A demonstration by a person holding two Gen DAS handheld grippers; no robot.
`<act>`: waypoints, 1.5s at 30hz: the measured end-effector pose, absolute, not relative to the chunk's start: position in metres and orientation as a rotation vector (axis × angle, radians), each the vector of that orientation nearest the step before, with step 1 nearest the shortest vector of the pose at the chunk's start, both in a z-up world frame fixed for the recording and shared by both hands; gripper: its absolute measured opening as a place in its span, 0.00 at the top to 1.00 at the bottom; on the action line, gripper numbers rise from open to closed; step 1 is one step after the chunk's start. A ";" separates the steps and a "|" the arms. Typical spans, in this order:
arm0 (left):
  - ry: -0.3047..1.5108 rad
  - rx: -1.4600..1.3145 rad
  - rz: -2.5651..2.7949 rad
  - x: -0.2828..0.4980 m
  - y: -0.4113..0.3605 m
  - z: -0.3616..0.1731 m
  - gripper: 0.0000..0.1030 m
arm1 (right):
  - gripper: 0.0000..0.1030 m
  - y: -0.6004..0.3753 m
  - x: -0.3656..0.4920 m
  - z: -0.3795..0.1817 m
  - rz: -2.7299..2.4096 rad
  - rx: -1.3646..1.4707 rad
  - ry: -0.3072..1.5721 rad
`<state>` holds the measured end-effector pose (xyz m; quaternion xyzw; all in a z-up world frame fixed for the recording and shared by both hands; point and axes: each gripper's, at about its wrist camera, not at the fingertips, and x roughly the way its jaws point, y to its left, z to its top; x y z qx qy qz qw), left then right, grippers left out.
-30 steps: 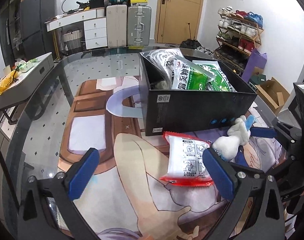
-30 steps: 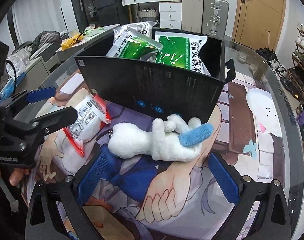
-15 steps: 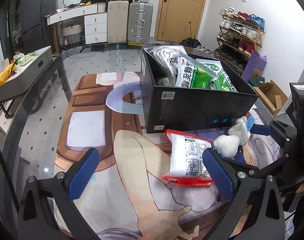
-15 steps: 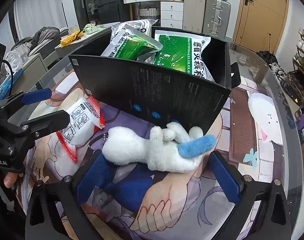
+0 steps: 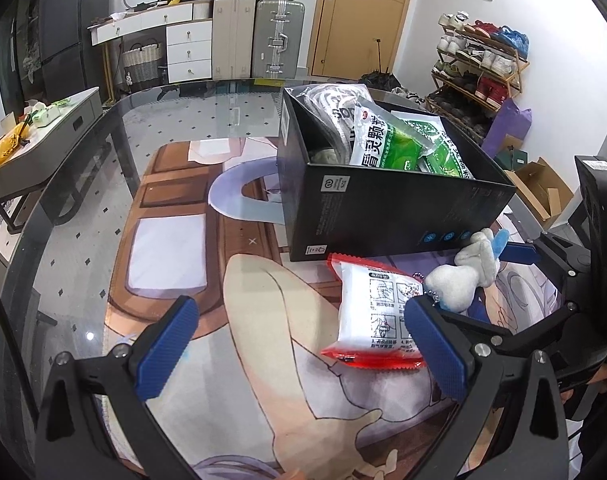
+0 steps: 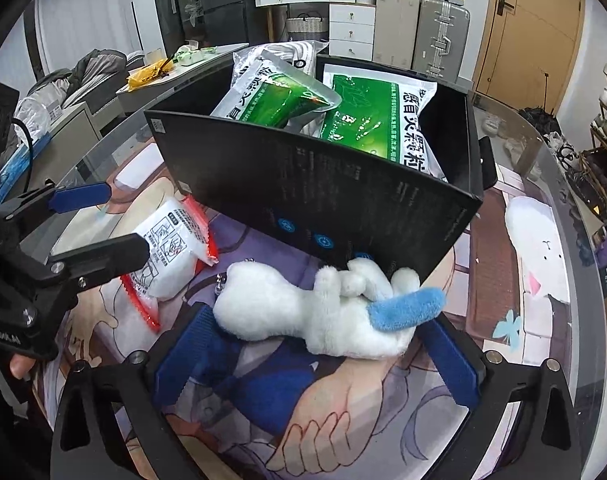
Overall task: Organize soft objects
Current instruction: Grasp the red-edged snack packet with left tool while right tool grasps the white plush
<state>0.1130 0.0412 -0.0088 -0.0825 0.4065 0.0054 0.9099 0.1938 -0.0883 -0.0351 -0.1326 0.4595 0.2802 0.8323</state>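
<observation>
Plush toy (image 6: pixel 327 312) on mat, touching black box (image 6: pixel 323 196) front wall. Right gripper (image 6: pixel 317 354) wide open around it, probably not gripping. Light, squashy: pinch mid-body. Left gripper (image 5: pixel 299 346) open, empty; red-edged packet (image 5: pixel 373 314) slippery.

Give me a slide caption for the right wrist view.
Open right gripper straddles a white plush toy lying against the black box of green packets.
</observation>
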 end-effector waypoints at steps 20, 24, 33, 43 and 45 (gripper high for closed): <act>0.868 -0.035 -0.028 0.116 0.014 -0.009 0.00 | 0.15 -0.111 0.175 -0.033 0.578 -0.265 0.954; 0.901 -0.018 -0.023 0.122 0.011 -0.011 0.00 | 0.15 -0.115 0.174 -0.033 0.572 -0.260 0.954; 0.972 -0.072 -0.002 0.130 0.018 -0.019 0.00 | 0.15 -0.120 0.170 -0.034 0.566 -0.257 0.947; 0.948 -0.014 -0.019 0.126 0.006 -0.019 0.12 | 0.14 -0.124 0.168 -0.035 0.556 -0.247 0.943; 0.937 -0.010 -0.024 0.125 0.005 -0.018 0.17 | 0.14 -0.125 0.168 -0.035 0.558 -0.245 0.943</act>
